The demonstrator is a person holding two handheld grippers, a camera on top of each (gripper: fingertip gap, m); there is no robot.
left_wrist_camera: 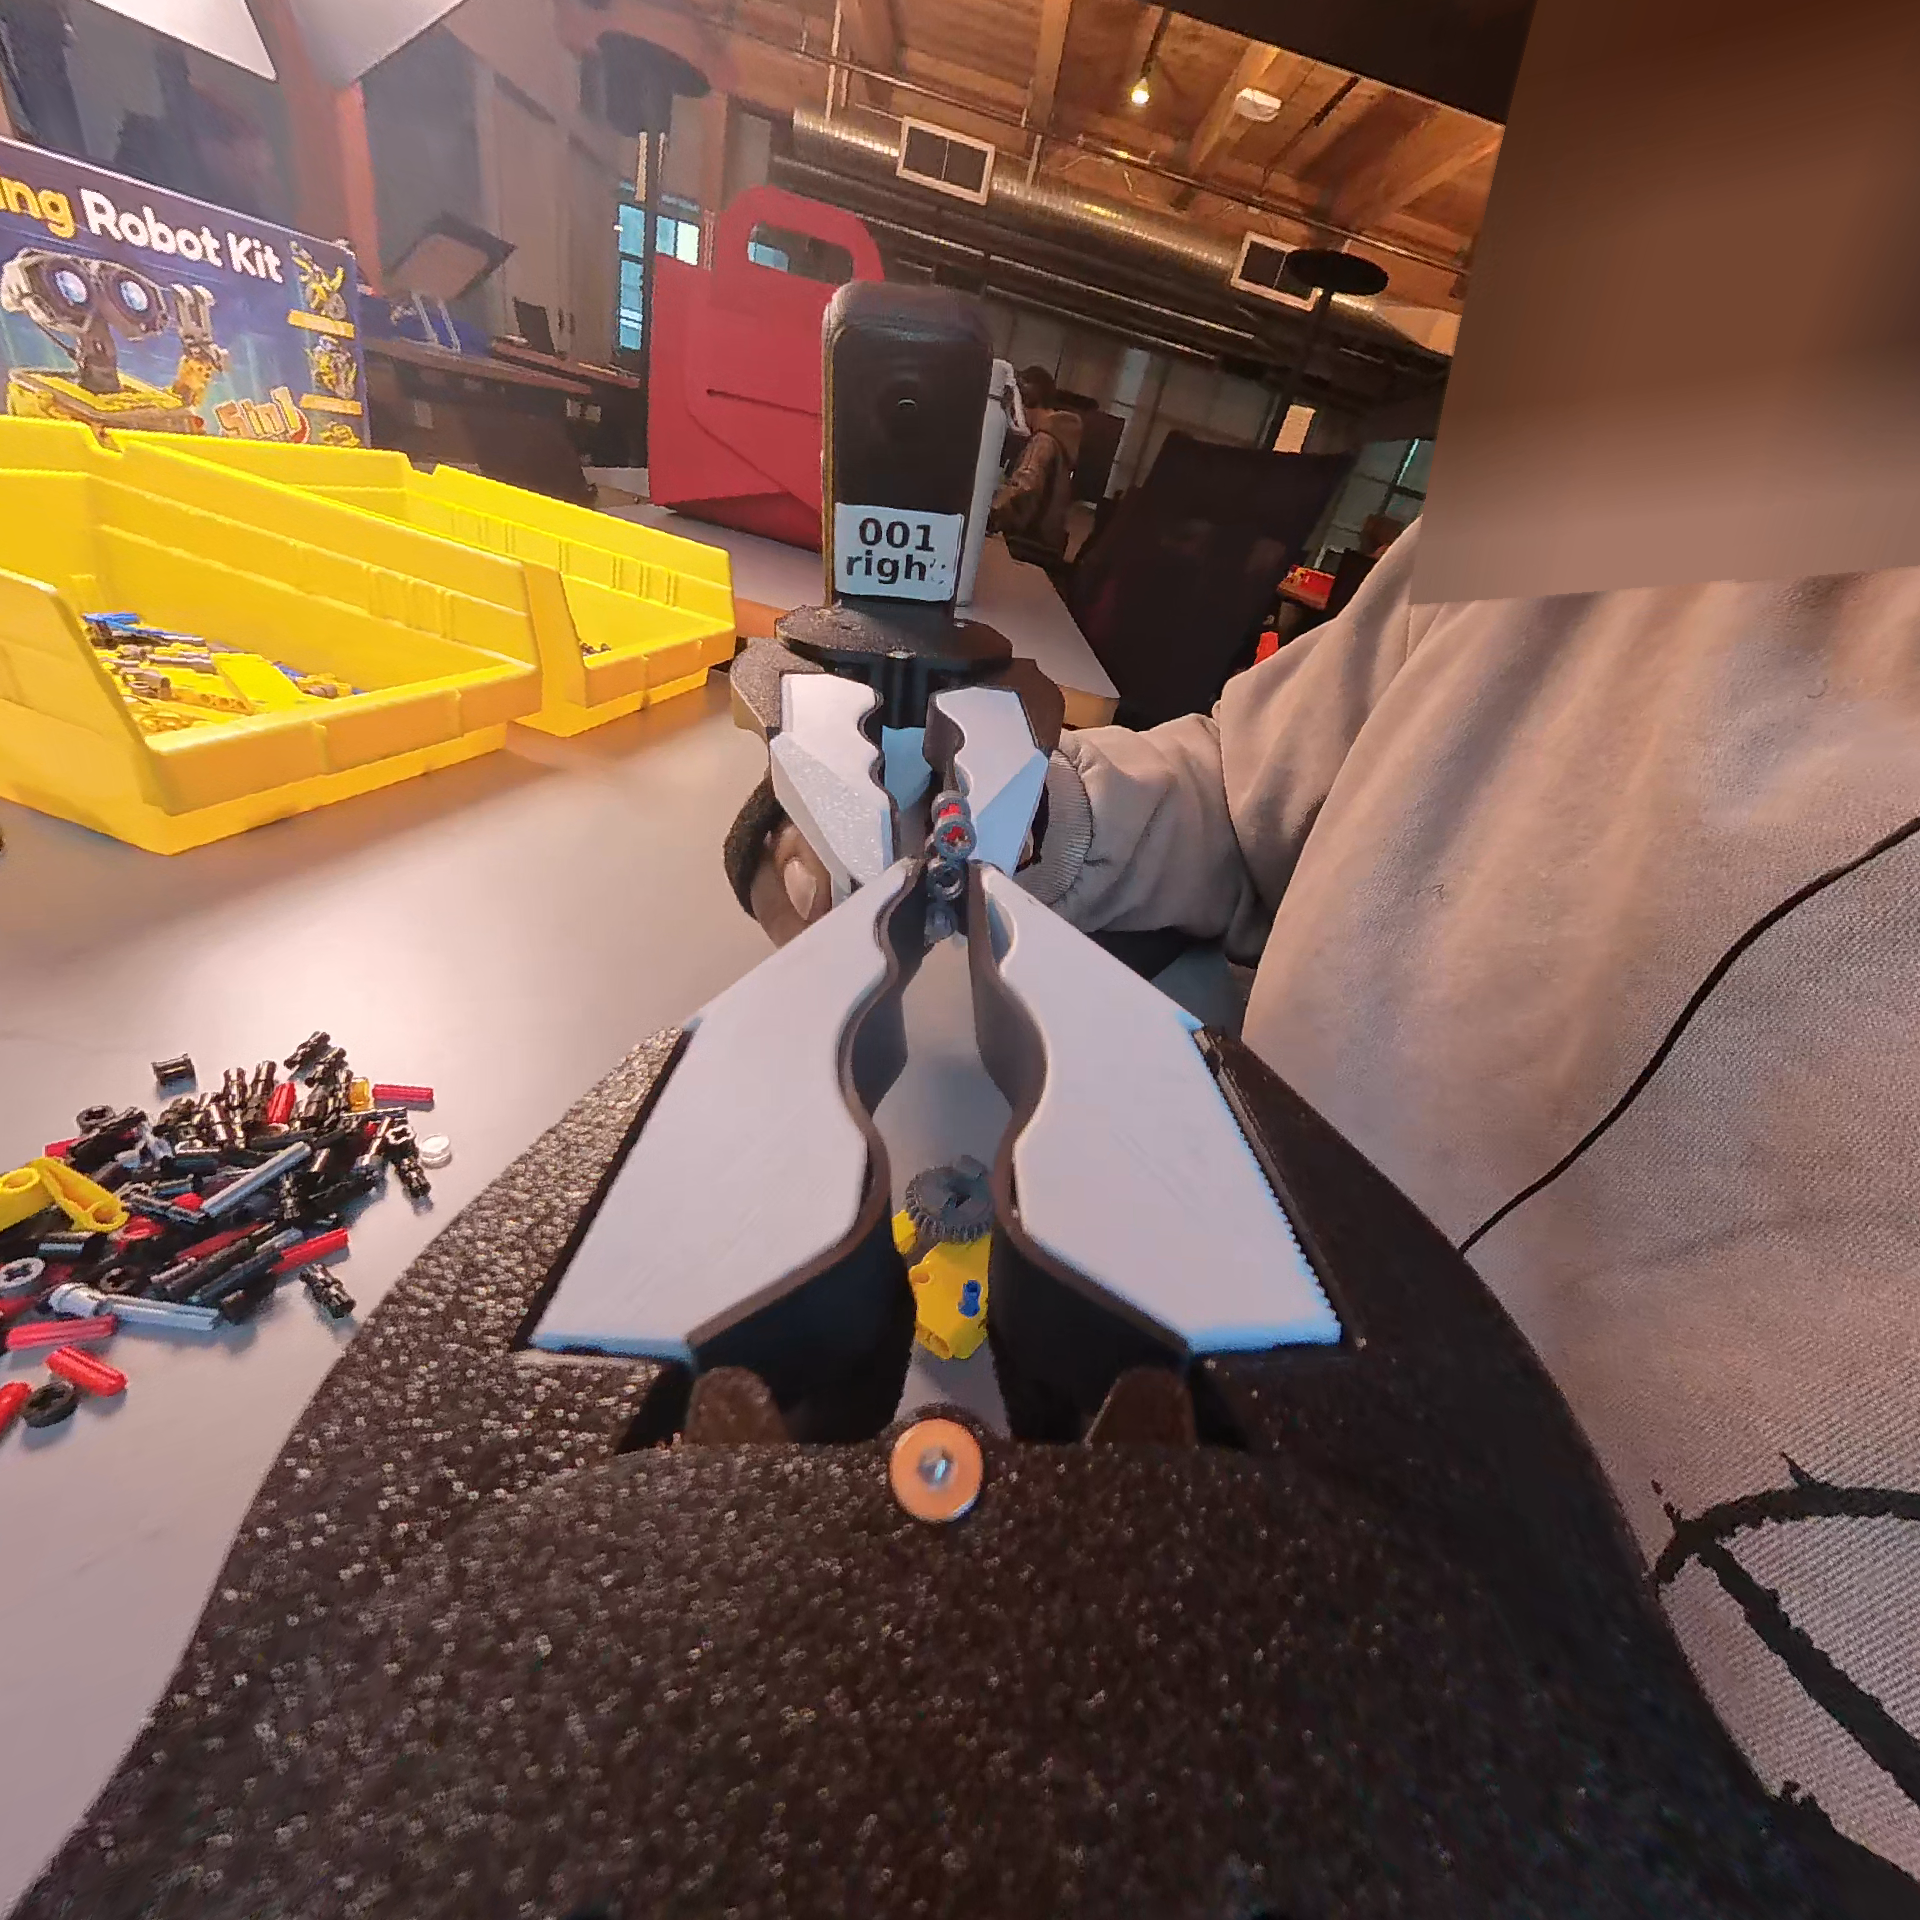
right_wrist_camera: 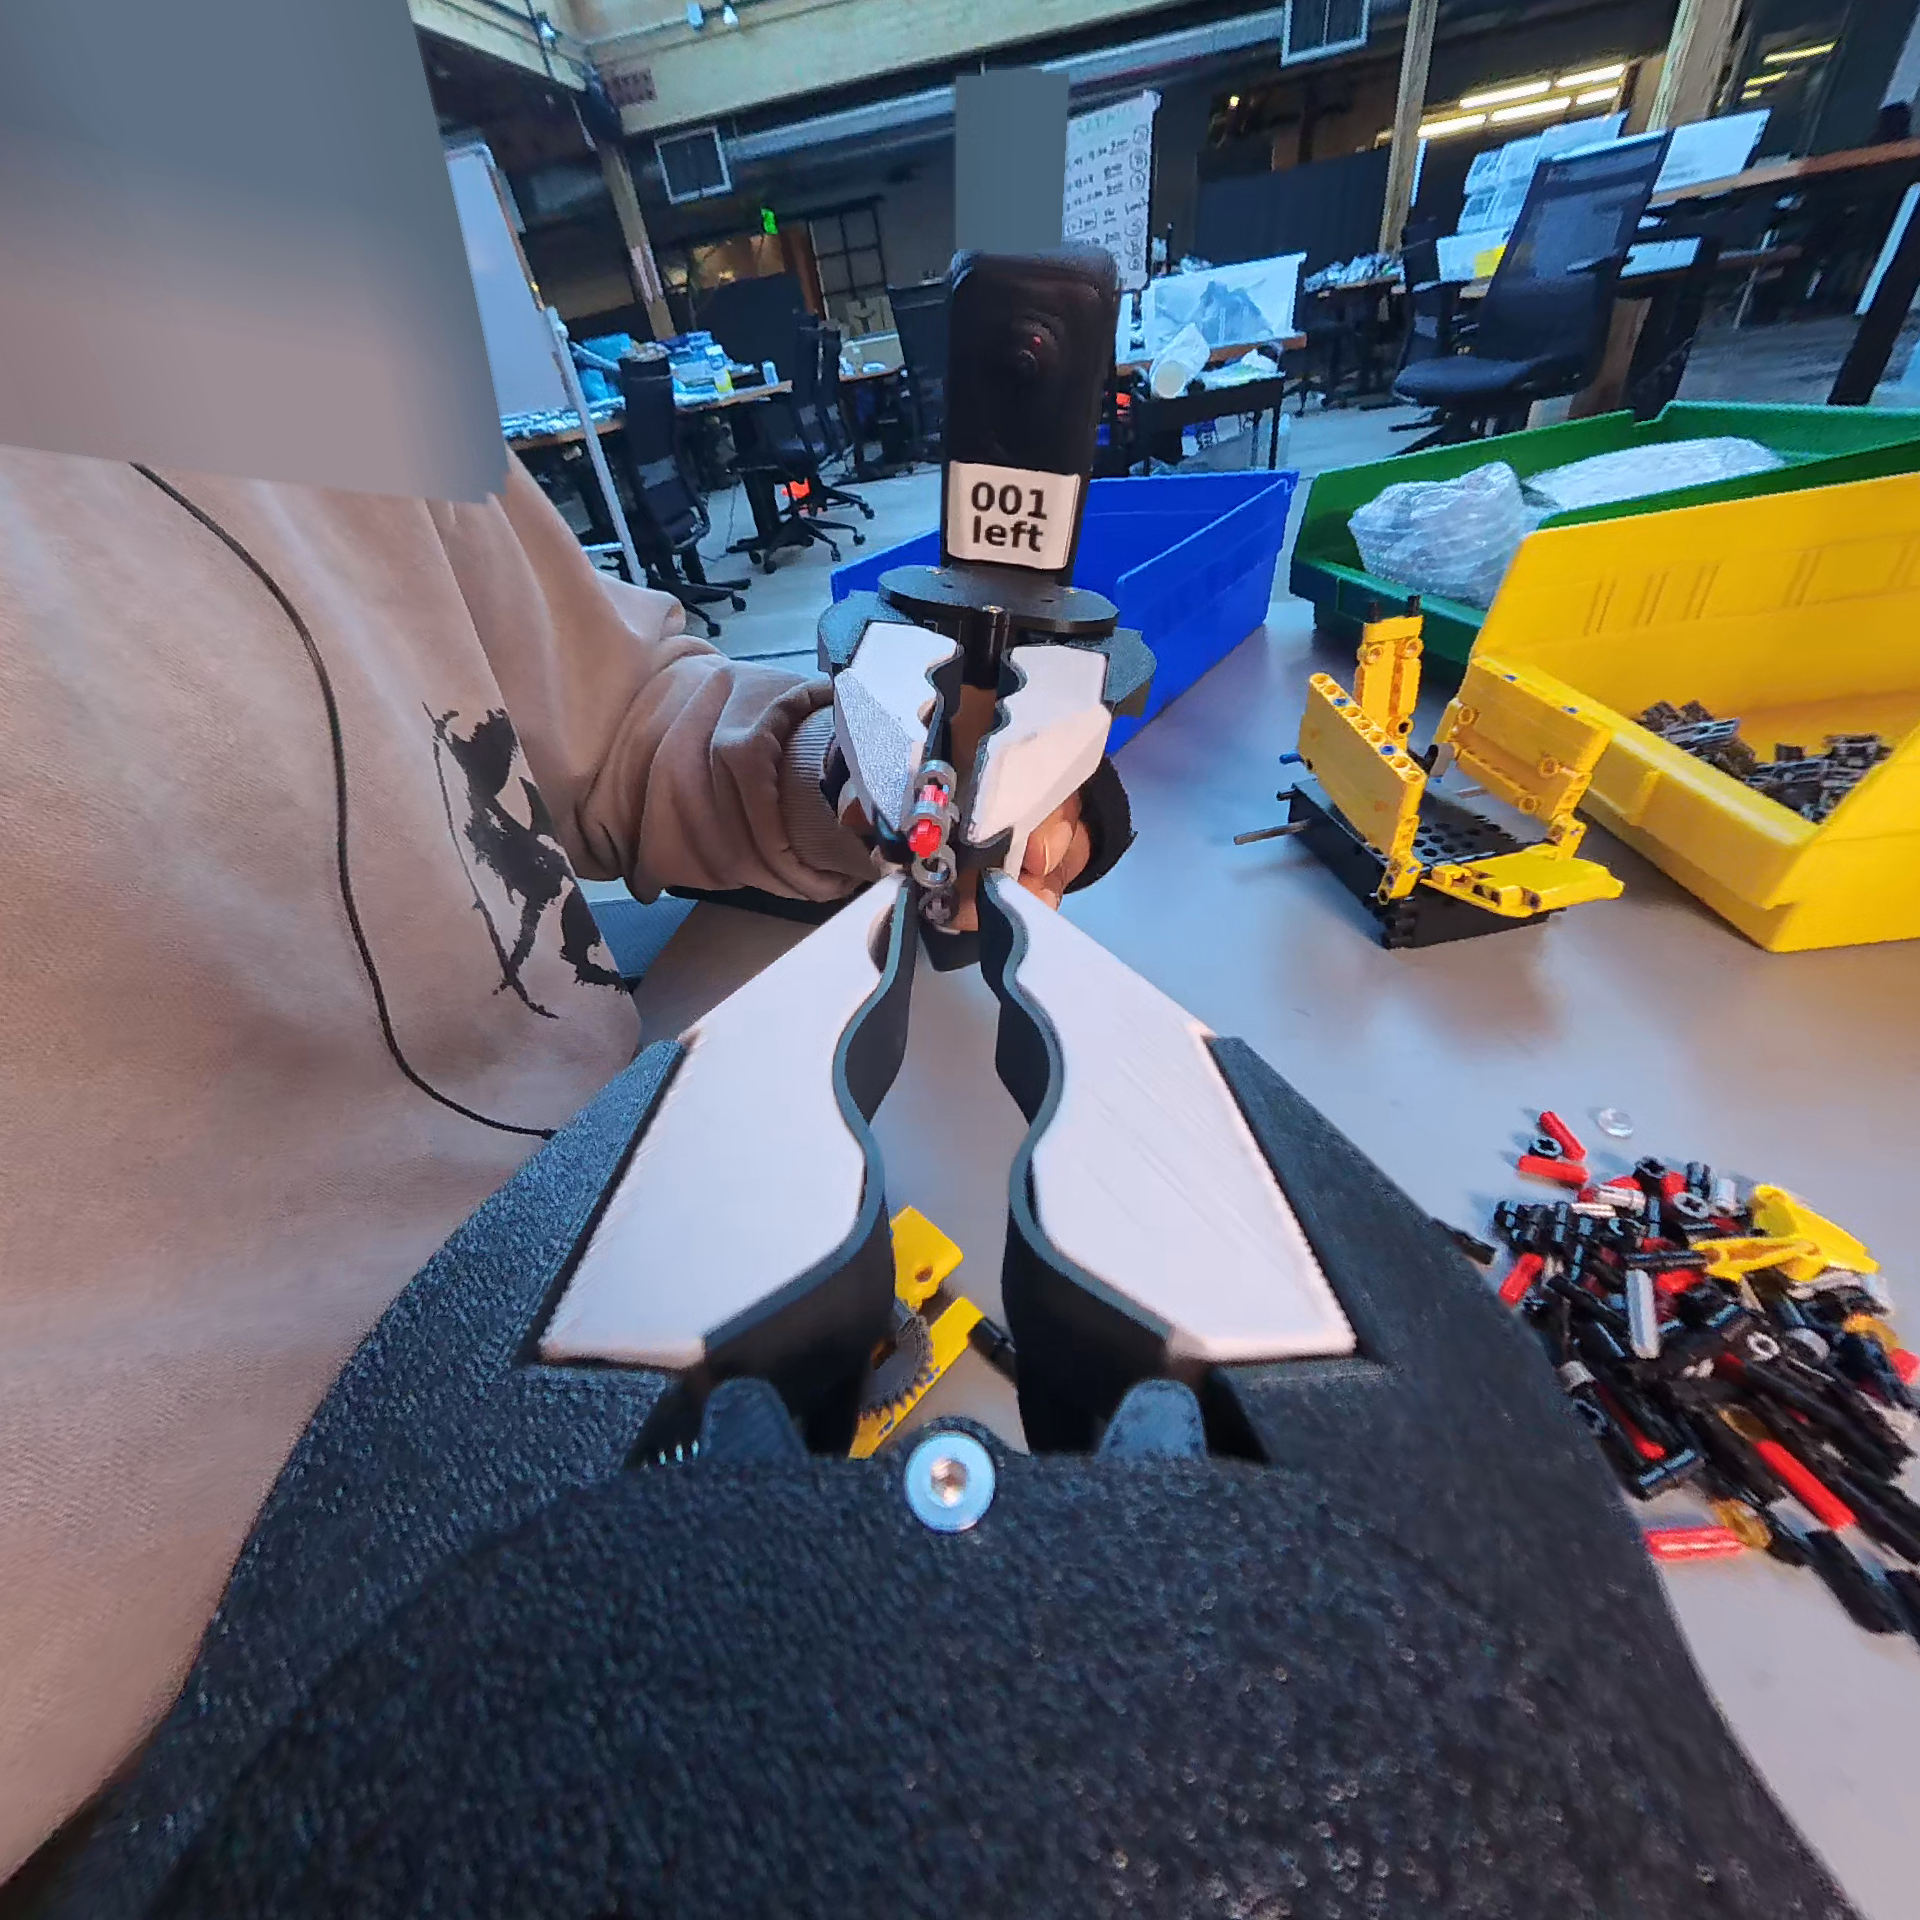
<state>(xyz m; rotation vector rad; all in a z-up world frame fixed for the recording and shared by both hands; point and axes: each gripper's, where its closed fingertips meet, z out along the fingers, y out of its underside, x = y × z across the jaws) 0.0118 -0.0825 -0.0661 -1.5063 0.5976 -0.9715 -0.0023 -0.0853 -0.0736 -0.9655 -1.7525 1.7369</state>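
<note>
My left gripper point(left_wrist_camera: 940, 891) and my right gripper point(right_wrist_camera: 940, 891) point at each other tip to tip above the grey table point(left_wrist_camera: 416, 935). Between the tips is a small rod of red and grey building pieces point(left_wrist_camera: 948, 847), also in the right wrist view point(right_wrist_camera: 928, 826). Both grippers' jaws are nearly closed on it, one at each end. The right gripper point(left_wrist_camera: 940, 821) shows opposite in the left wrist view, and the left gripper point(right_wrist_camera: 951, 831) shows opposite in the right wrist view. Under the fingers, a yellow piece with a grey gear point(left_wrist_camera: 945, 1262) lies on the table, also in the right wrist view point(right_wrist_camera: 920, 1314).
A pile of small black, red and grey pieces point(left_wrist_camera: 208, 1195) point(right_wrist_camera: 1714, 1340) lies beside the grippers. Yellow bins point(left_wrist_camera: 312, 644) point(right_wrist_camera: 1714, 644), a blue bin point(right_wrist_camera: 1184, 561), a green bin point(right_wrist_camera: 1558, 447) and a half-built yellow and black model point(right_wrist_camera: 1434, 821) stand farther off. A person's sweatshirt point(left_wrist_camera: 1558, 935) is close. Left and right tips are no more than a few centimetres apart.
</note>
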